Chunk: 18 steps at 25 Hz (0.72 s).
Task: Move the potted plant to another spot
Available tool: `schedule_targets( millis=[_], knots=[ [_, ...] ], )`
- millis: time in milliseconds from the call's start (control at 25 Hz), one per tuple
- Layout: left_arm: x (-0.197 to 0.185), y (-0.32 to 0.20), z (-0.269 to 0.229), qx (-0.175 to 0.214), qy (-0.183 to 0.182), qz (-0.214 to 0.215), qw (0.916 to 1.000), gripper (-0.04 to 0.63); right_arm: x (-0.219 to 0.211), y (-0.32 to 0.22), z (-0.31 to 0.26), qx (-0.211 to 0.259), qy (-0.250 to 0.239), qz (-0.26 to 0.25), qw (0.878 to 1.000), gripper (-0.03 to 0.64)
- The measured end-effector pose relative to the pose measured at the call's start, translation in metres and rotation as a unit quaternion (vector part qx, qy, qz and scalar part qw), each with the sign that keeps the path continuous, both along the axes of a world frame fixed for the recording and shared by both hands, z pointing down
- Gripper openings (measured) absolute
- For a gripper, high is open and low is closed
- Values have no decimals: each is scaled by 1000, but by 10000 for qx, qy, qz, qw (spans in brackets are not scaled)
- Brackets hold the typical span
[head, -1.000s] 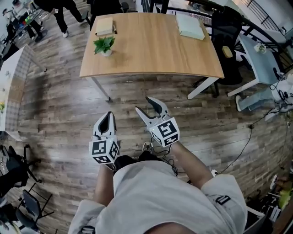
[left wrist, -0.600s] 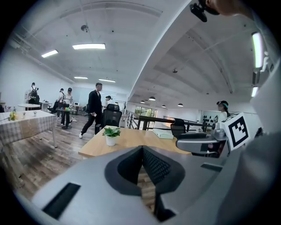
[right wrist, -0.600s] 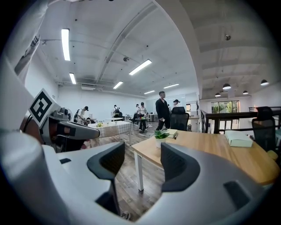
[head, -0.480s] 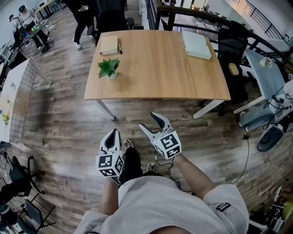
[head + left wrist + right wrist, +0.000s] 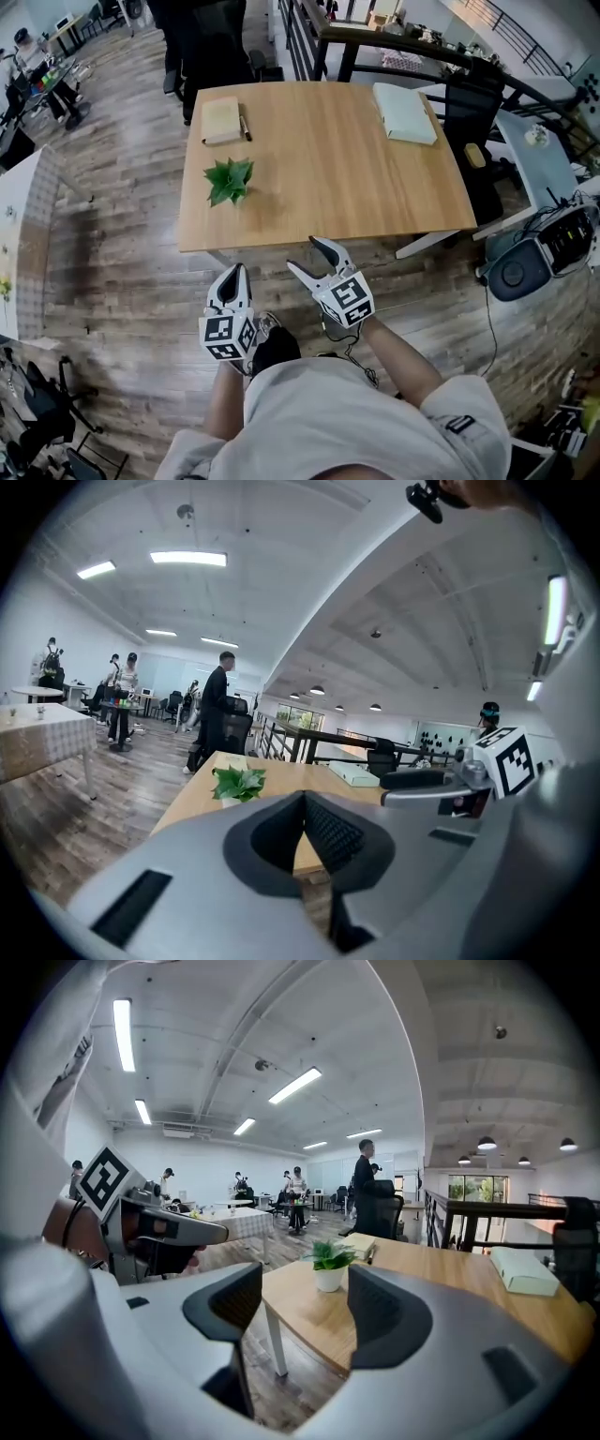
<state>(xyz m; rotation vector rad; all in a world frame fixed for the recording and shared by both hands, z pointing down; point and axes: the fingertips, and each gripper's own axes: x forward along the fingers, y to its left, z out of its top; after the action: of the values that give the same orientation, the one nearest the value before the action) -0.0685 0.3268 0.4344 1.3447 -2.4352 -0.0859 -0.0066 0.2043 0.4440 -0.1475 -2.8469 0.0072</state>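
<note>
A small potted plant (image 5: 229, 180) with green leaves in a white pot stands on the left part of the wooden table (image 5: 356, 178). Both grippers hang over the floor just short of the table's near edge, apart from the plant. My left gripper (image 5: 232, 273) is shut with nothing in it, its jaws meeting in the left gripper view (image 5: 302, 803), where the plant (image 5: 239, 783) shows beyond. My right gripper (image 5: 313, 258) is open and its jaws have just been opening, with nothing between them. The right gripper view (image 5: 305, 1302) frames the plant (image 5: 330, 1262) far ahead.
A tan notebook (image 5: 221, 120) with a pen lies at the table's far left, a pale green folder (image 5: 405, 99) at its far right. A black chair (image 5: 469, 89) and a railing stand to the right, a white table (image 5: 19, 192) to the left. People stand further back.
The person has walked up to the table, so both grippers are now close to its near edge. The right gripper's jaws stand wider apart than before.
</note>
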Motion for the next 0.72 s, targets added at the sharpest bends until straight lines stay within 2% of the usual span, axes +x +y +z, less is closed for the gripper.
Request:
schedule_targets(
  millis=[160,320,520,720],
  knots=[
    [-46,-5,3,21,49,112,9999,12,-34,-5,3,48,125,13,9999,293],
    [-73,-5,16,-27,159,193,9997,12,-52,-13,9,65,216,14,9997,302],
    [-95,-13,37,-112,386,226,9989,12,-70,-34,23,59,369,-65,9993,333],
    [-109,-22,58,-330,561,16,9979,12,-87,-53,43,-40,536,-290,9981,351]
  ],
)
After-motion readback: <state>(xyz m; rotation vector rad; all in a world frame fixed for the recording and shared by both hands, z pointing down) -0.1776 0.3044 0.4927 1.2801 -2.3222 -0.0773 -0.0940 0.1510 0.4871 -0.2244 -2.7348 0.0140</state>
